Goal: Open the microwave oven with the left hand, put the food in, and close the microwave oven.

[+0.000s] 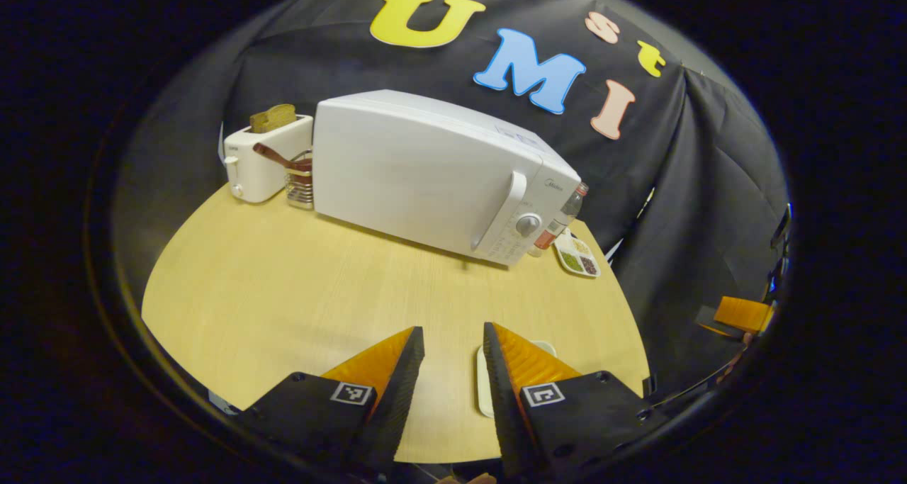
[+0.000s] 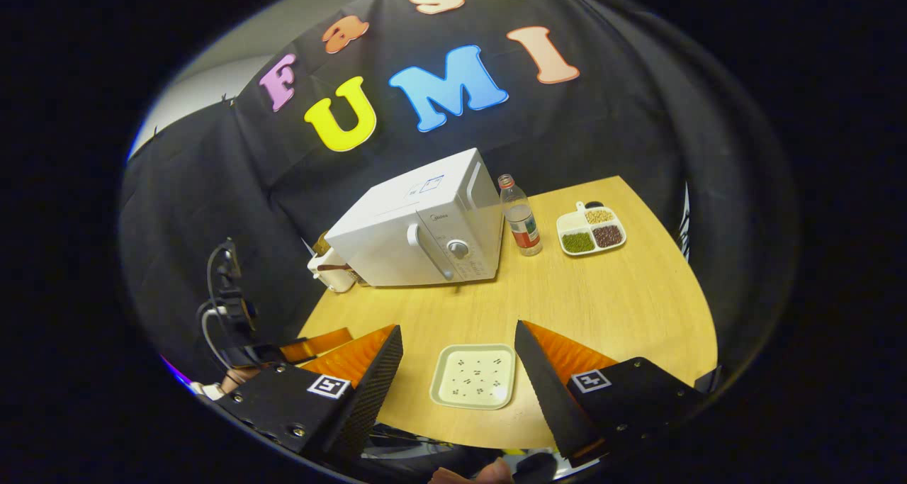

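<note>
The white microwave (image 2: 425, 236) stands at the back of the wooden counter (image 2: 609, 300), its door shut and its curved handle (image 1: 499, 211) beside the round dial. At its far side sit a white toaster (image 1: 262, 158) with a slice of bread and a wire holder (image 1: 300, 181); at its dial side stand a clear bottle (image 2: 521, 218) and a divided dish (image 2: 590, 230) of beans. The square speckled plate (image 2: 473, 376) lies at the counter's near edge. The left claw (image 1: 453, 346) hangs over that edge, jaws apart and empty. The right claw (image 2: 459, 346) hovers above the plate, jaws wide apart, holding nothing.
</note>
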